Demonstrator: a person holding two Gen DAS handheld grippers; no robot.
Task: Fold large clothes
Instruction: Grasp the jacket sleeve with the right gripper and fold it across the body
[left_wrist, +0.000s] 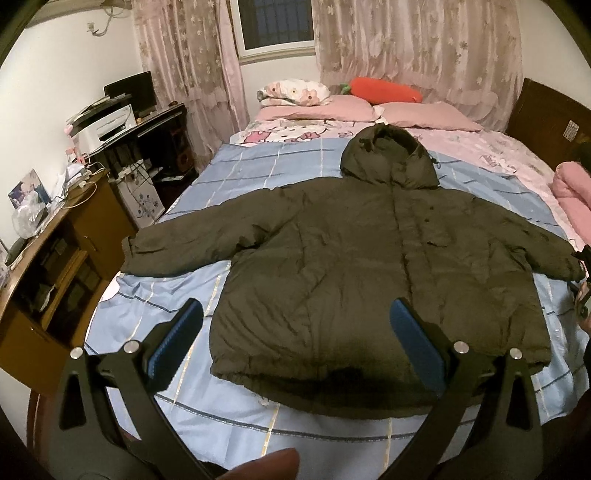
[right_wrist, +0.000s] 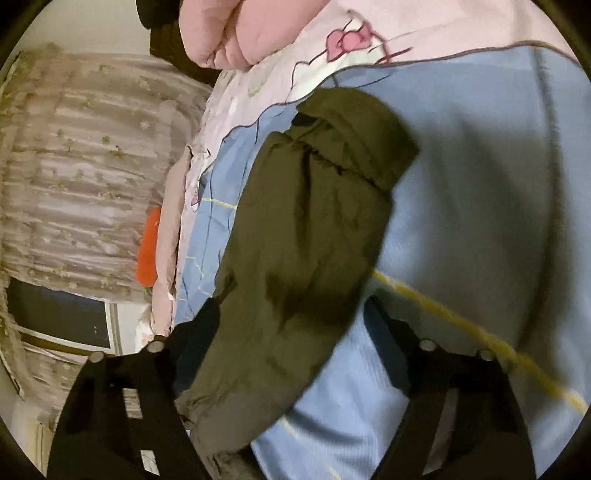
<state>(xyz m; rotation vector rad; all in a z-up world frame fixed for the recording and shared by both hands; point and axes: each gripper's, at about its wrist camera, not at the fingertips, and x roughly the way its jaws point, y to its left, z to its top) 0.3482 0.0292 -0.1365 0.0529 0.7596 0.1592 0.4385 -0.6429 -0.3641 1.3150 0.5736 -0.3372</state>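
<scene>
Hovering above the hem, the left gripper (left_wrist: 295, 325) had jaws spread wide, holding nothing. Dark olive jacket (left_wrist: 369, 266) lay flat, sleeves out, on the blue bedsheet (left_wrist: 258, 162). Right gripper (right_wrist: 291, 321) gaped wide over the sleeve cuff (right_wrist: 354, 136).

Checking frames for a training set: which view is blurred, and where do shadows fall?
Left wrist view: sharp, fisheye-bent edges, the left tool shadowing the jacket hem. Right wrist view: motion-blurred, a broad shadow on the blue sheet beside the sleeve.
</scene>
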